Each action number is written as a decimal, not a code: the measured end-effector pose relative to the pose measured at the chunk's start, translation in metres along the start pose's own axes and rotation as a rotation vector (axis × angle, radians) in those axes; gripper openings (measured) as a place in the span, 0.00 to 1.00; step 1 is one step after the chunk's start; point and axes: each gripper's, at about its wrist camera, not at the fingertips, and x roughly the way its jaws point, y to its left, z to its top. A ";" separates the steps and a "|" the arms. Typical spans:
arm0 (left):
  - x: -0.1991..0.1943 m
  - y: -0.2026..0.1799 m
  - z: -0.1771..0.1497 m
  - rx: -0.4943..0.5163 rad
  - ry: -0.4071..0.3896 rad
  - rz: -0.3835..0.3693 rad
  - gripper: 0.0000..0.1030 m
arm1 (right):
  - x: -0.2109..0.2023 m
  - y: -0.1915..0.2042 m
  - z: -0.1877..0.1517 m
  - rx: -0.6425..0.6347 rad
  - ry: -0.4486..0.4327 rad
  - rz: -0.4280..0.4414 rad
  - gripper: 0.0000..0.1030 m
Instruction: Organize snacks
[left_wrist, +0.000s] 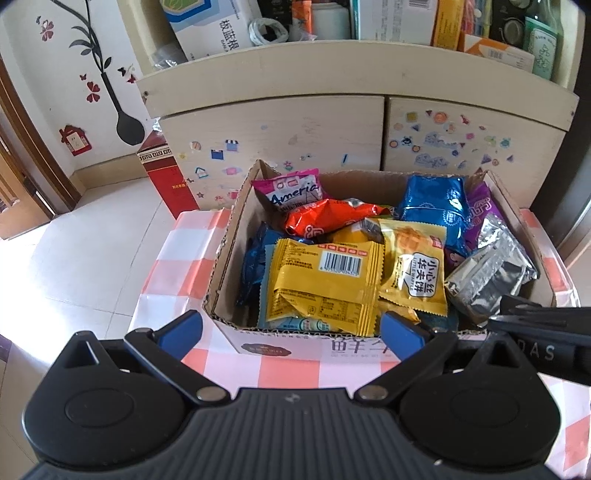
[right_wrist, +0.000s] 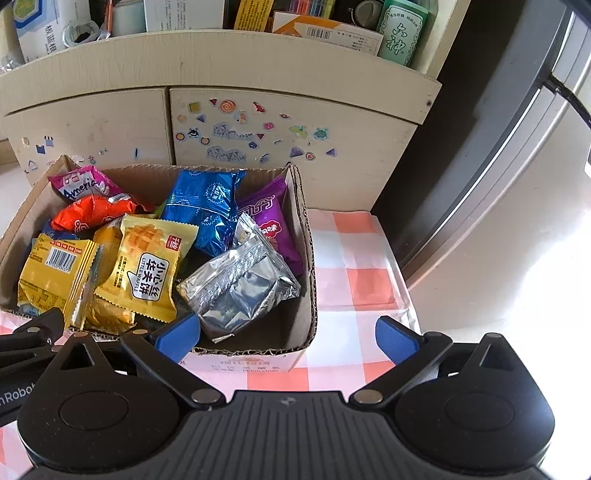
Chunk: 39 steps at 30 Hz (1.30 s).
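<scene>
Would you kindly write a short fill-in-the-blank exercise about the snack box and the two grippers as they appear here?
1. The snacks lie in an open ____ box on a checked cloth.
2. The silver foil packet lies against the ____ packet at the box's right wall.
3. The yellow waffle packet overlaps the lower edge of the ____ packet behind it.
4. The left gripper and right gripper both stand ____, holding nothing.

Missing words: cardboard; purple; blue; open
</scene>
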 end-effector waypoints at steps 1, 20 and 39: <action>-0.002 0.000 -0.001 0.001 -0.002 -0.002 0.99 | -0.001 0.000 -0.001 -0.005 -0.003 0.000 1.00; -0.045 0.022 -0.059 -0.039 0.002 -0.030 0.99 | -0.045 0.012 -0.044 -0.067 -0.023 0.014 1.00; -0.069 0.072 -0.162 -0.077 0.071 -0.031 0.99 | -0.040 0.049 -0.145 -0.142 0.036 0.170 1.00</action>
